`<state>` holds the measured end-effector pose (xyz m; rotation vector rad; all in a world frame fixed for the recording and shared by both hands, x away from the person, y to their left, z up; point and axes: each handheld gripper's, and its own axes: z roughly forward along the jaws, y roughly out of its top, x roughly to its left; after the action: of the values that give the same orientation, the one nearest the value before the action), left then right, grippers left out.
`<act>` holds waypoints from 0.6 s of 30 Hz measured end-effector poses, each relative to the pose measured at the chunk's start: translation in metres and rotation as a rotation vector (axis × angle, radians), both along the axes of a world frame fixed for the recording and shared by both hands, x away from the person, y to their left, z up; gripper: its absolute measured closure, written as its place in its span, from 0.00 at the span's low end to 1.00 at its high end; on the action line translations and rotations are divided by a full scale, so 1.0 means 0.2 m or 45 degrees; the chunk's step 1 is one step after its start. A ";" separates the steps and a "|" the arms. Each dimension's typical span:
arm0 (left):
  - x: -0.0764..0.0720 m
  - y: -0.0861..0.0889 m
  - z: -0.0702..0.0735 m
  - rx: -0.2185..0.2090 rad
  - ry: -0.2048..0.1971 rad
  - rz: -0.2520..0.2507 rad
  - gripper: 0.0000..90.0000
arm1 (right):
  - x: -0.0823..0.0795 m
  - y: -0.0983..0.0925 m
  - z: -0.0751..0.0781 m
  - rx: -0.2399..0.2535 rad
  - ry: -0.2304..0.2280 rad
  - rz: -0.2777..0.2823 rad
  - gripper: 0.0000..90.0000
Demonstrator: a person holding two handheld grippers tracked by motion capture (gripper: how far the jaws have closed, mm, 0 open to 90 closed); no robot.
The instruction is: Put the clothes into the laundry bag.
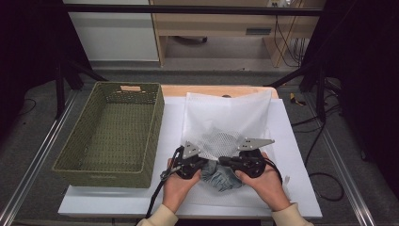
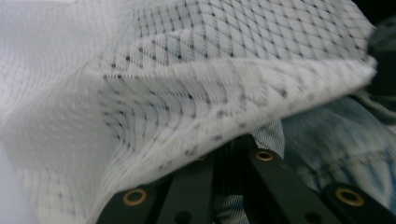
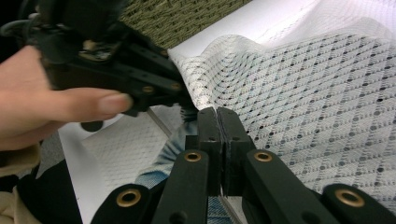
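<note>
2 big things sit on my bench (image 1: 301, 197): a woven basket (image 1: 113, 132) left, a white mesh bag (image 1: 230, 117) right. Blue denim cloth (image 1: 221, 178) lies at its mouth. Left tongs (image 1: 203, 162) and right tongs (image 1: 225, 161) each pinch the bag's edge, closed tight.

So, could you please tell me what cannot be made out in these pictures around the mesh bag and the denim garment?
- Denim garment: high view, mostly covered by the white mesh bag and both tools; its type is unclear.
- Left tool: left gripper view, jaw tips hidden under the blurred mesh edge.
- Right tool: right gripper view, jaws closed; whether mesh is pinched between them is not clear.
- Green woven basket: high view, near inside wall hidden by its rim.
</note>
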<state>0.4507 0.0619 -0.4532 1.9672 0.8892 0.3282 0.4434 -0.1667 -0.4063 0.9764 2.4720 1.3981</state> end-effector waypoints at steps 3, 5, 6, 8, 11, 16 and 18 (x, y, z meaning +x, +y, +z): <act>-0.07 0.04 0.01 0.000 -0.013 -0.015 1.00 | -0.01 0.00 0.00 -0.013 -0.006 0.003 0.99; -0.11 0.05 0.03 -0.013 -0.014 -0.031 1.00 | -0.01 0.00 0.00 -0.014 -0.007 0.001 0.99; -0.14 0.05 0.03 -0.019 -0.015 -0.041 1.00 | -0.01 0.00 0.00 -0.016 -0.007 0.000 0.99; -0.19 0.04 0.05 -0.027 -0.024 -0.074 1.00 | -0.01 0.00 0.00 -0.013 -0.005 -0.004 0.99; -0.24 0.03 0.06 -0.035 -0.031 -0.099 1.00 | -0.01 0.00 0.00 -0.015 -0.006 -0.004 0.99; -0.31 -0.03 0.08 -0.044 -0.039 -0.165 1.00 | -0.01 0.01 0.00 -0.014 -0.006 -0.003 0.99; -0.33 -0.05 0.08 -0.046 -0.038 -0.179 1.00 | 0.00 0.01 0.00 -0.010 -0.004 -0.006 0.99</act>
<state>0.3851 0.0515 -0.4367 1.9740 0.7283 0.2576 0.4431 -0.1651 -0.4062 0.9777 2.4695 1.3859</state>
